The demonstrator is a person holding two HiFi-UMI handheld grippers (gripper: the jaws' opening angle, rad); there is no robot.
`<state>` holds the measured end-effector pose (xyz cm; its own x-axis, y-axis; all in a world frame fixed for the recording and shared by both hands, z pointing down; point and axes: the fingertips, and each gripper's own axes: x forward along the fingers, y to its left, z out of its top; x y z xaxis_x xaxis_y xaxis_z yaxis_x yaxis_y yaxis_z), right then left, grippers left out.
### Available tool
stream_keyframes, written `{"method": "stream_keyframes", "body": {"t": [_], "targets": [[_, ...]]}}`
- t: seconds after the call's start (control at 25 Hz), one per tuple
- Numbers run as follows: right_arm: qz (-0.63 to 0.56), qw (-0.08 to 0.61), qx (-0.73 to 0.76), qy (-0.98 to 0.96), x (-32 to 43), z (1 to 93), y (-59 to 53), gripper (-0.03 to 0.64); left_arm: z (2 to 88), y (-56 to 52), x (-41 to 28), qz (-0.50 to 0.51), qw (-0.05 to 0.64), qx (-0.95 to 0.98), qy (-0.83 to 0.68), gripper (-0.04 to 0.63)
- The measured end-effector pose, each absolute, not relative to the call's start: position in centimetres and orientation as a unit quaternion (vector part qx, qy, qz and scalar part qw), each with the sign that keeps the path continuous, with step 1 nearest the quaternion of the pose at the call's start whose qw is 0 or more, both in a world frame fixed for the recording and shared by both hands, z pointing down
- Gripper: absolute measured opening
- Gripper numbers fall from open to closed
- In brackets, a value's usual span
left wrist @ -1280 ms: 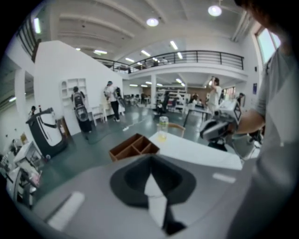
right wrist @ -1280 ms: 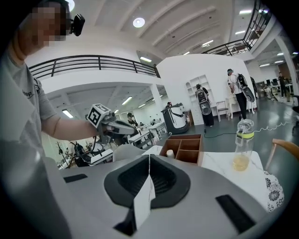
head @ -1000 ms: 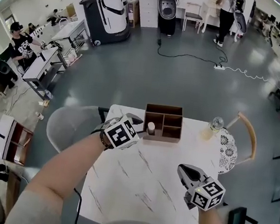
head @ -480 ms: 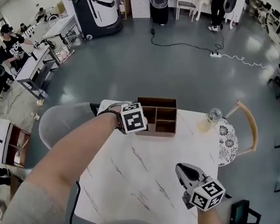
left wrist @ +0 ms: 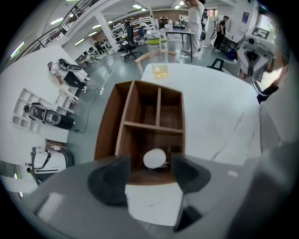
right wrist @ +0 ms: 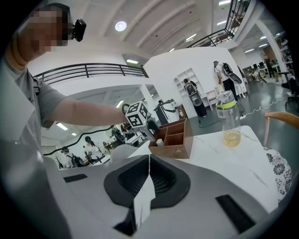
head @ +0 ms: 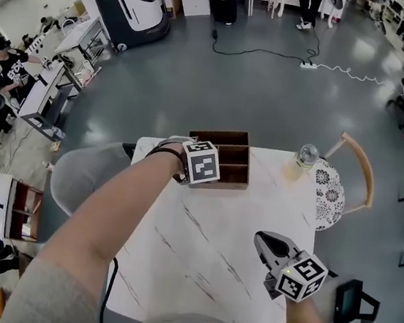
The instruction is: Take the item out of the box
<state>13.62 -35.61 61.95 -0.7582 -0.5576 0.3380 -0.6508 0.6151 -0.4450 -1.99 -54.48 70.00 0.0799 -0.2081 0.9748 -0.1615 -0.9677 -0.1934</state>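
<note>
A brown wooden box with several compartments stands at the table's far edge. In its near-left compartment stands a small item with a round white cap. My left gripper points steeply down over that compartment, and its jaws have just been opening. They are open, with the cap between them and not touched. In the head view its marker cube hides the item. My right gripper hovers over the table's near right with its jaws shut on nothing. The right gripper view shows the box and the item.
A clear bottle with yellowish liquid stands on the white marble table right of the box. A wooden chair with a patterned cushion is at the table's right side, and a grey chair at its left.
My left gripper moved from beside the box's near-left corner to above that compartment and tipped downward. Its cube now covers the item in the head view. The right gripper has barely shifted.
</note>
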Motion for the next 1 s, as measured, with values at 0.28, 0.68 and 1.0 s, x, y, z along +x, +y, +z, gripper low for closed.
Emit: {"method": "stream_keyframes", "body": {"t": [0.28, 0.68, 1.0], "targets": [[0.288, 0.082, 0.343, -0.890, 14.5, 62.2, -35.4, 0.009, 71.7, -54.5, -2.3, -0.699, 0.009, -0.706, 0.113, 0.295], [0.293, 0.079, 0.347, -0.888, 15.1, 62.0, -35.5, 0.009, 73.7, -54.6, -2.7, -0.737, 0.017, -0.668, 0.103, 0.300], [0.297, 0.081, 0.350, -0.885, 15.3, 62.2, -35.1, 0.009, 75.2, -54.8, -2.7, -0.742, 0.012, -0.660, 0.114, 0.270]]}}
